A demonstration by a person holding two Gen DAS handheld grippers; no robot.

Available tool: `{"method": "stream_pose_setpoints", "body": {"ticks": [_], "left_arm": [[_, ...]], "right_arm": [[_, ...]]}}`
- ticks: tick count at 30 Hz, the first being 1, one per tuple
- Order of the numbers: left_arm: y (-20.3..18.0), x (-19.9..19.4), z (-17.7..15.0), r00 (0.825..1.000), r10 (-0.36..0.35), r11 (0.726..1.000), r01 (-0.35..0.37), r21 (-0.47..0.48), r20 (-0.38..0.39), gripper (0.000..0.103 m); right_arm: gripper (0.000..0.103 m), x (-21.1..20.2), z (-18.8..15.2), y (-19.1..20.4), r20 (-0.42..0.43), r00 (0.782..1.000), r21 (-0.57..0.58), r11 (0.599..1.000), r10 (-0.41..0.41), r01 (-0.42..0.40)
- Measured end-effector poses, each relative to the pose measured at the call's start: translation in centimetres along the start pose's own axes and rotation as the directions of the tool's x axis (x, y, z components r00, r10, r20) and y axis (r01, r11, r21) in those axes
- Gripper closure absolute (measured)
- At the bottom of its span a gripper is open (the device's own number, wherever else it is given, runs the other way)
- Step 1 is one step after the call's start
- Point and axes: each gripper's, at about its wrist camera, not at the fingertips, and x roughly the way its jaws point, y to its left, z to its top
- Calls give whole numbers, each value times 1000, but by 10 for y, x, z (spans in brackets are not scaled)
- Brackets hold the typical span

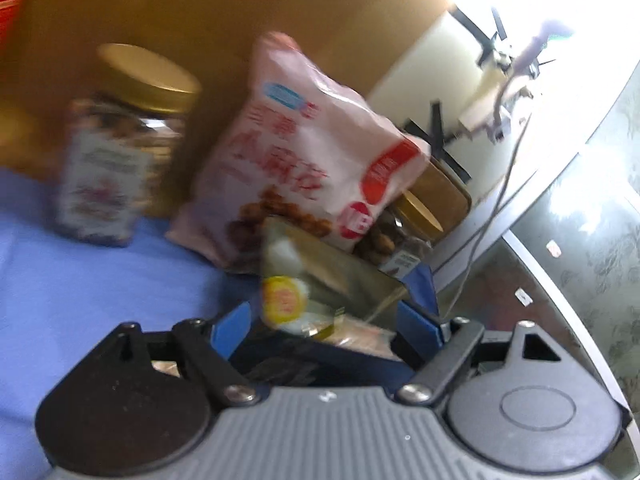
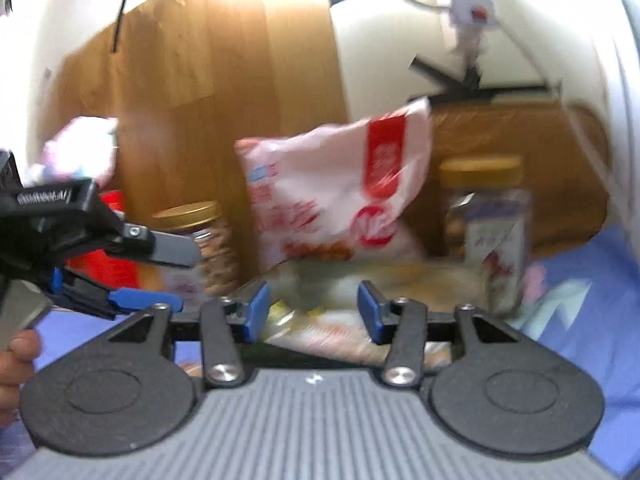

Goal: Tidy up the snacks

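Watching my tongs:
Left gripper (image 1: pixel 332 312): clamped on a greenish snack packet (image 1: pixel 320 284).
Right gripper (image 2: pixel 312 308): spread wide over packets.
Pink snack bag (image 2: pixel 336 196): leaning on the wooden board (image 2: pixel 192 80).

A blue cloth (image 1: pixel 80 280) covers the table, running back to a brown wooden board (image 1: pixel 224 4) that stands upright along the far edge. Behind and to the right of the board rises a cream wall (image 1: pixel 436 68), marked with short strips of black tape (image 1: pixel 438 128) and hung with a thin grey cable (image 1: pixel 492 208). Strong light floods in from the upper right, washing the wall near white. Off the table's right edge lies a grey patterned floor (image 1: pixel 592 216), glossy where the light strikes it. From the other side, the board's grain shows warm orange-brown (image 2: pixel 192 80), with more black tape (image 2: pixel 480 90) on the wall beside it.
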Motion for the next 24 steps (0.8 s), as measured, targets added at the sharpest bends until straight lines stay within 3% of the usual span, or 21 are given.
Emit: {"method": "stream_pose_setpoints", "body": {"ticks": [2,4,7,10,12,15,18,19,20,22,24], "left_arm": [[17,-17,-10,1000,27,999,-27,-20,2,20],[34,-30,-23,999,41,998,-41,-53,-9,20],[54,-43,-40,998,51,995,-53,-88,-23,20],[69,-51,-48,997,74,989,-76,-128,-16,20],[77,-56,-50,997,73,986,-73,-149,-1,20],[82,-63,-49,997,70,987,-66,-145,24,20],[89,-71,-49,997,61,988,-52,-146,56,20],[91,-72,-49,997,52,987,-41,-154,64,20],[94,-73,-49,997,42,986,-30,-163,71,20],[98,-74,-49,996,31,985,-17,-170,80,20],[97,-74,-50,996,29,988,-16,-157,83,20]], "right_arm": [[45,-2,-8,1,-92,991,55,994,100,-96],[45,0,-20,2,-195,968,103,985,158,-140],[45,14,-37,2,-322,929,168,977,184,-135],[44,30,-46,6,-378,907,213,971,185,-109],[48,33,-45,16,-397,896,203,971,200,-127],[53,29,-44,47,-462,838,156,957,291,-246],[53,12,-40,80,-505,795,45,930,337,-366],[52,7,-37,86,-498,795,14,920,346,-391],[51,4,-33,90,-481,815,-29,923,323,-383],[51,8,-21,92,-442,863,-78,948,244,-308],[51,23,-9,83,-419,889,-23,976,186,-216]]}}
